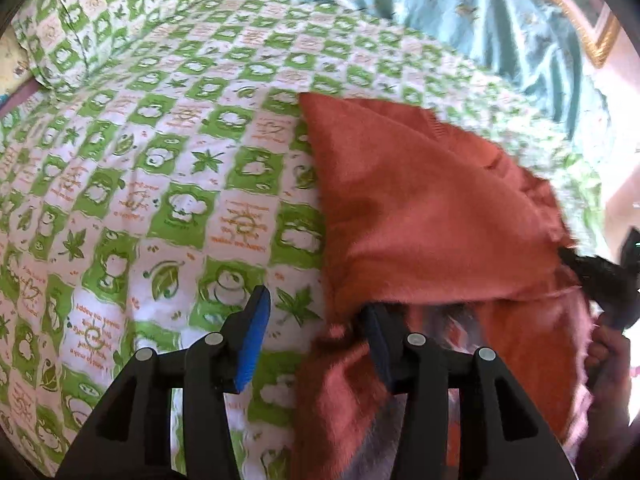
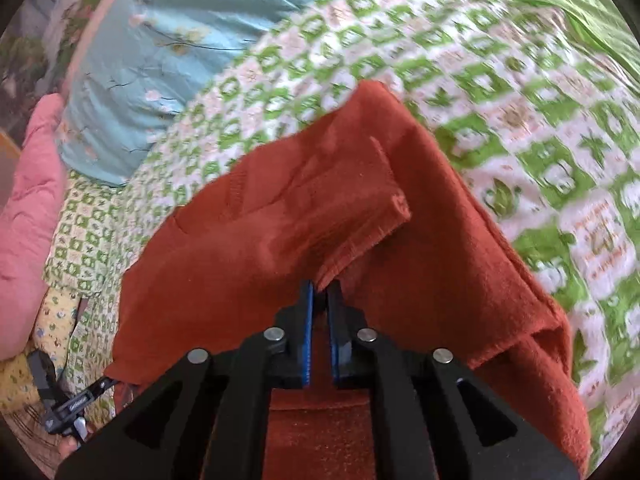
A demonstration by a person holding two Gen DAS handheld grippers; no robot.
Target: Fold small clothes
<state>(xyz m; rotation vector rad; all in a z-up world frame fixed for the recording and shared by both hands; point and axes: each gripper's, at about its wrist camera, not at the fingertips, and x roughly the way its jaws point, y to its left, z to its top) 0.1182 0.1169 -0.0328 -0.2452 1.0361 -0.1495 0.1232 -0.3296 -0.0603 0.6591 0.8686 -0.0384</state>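
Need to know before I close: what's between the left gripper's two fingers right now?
In the left wrist view, only bare checkered bedsheet shows between the left gripper fingers; the rust-orange garment drapes over the right-hand finger.

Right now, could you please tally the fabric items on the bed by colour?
Rust-orange garment: 1
Green-and-white checked bedsheet: 1
Matching green-and-white pillow: 1
Teal floral cloth: 1
Pink quilted cloth: 1
Total: 5

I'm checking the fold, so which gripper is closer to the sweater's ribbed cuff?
Right. The right gripper has its fingers nearly closed on the ribbed cuff; the left gripper stands open at the rust sweater's other edge.
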